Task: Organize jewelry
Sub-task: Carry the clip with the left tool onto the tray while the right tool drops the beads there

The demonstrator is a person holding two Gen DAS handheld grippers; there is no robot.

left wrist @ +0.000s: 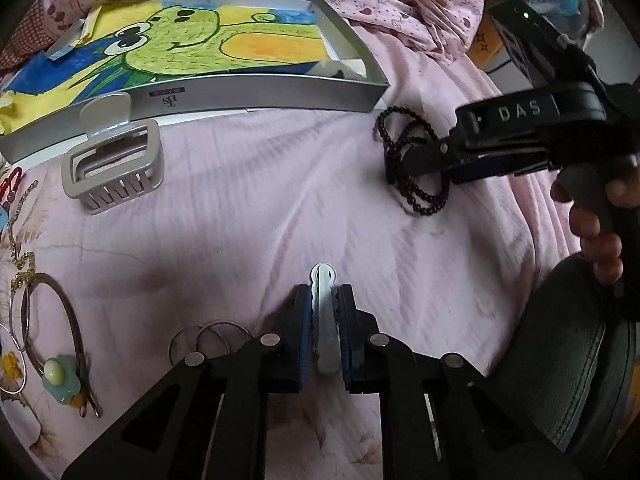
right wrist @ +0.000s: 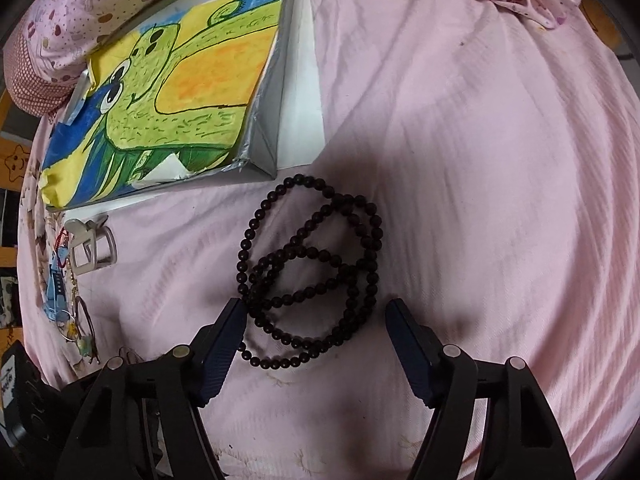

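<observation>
On the pink bed (right wrist: pixel 460 160), left gripper (left wrist: pixel 325 320) is pinching a pale hair clip (left wrist: pixel 325 312) upright between its pads, clip tip poking out past the fingers. Right gripper (right wrist: pixel 316 332) is spread wide, fingers straddling the near edge of the dark bead string (right wrist: pixel 312 276), which lies coiled in loose loops just near of the box (left wrist: pixel 256 92) corner. Box is grey, lined with a frog drawing (right wrist: pixel 180 88), far left. Claw clip (left wrist: pixel 114 168) sits against the box front wall; hair ties, hoops (left wrist: pixel 210 340) and chain lie at left, not yet sorted.

Risks: beads are loose overlapping loops, so closing may catch only one strand and the rest dangles, snags on the box wall or slips out. Soft bedding may get pinched with the beads. Hair clip is held by its narrow sides; it could twist or slip if tilted on the way to the box.
</observation>
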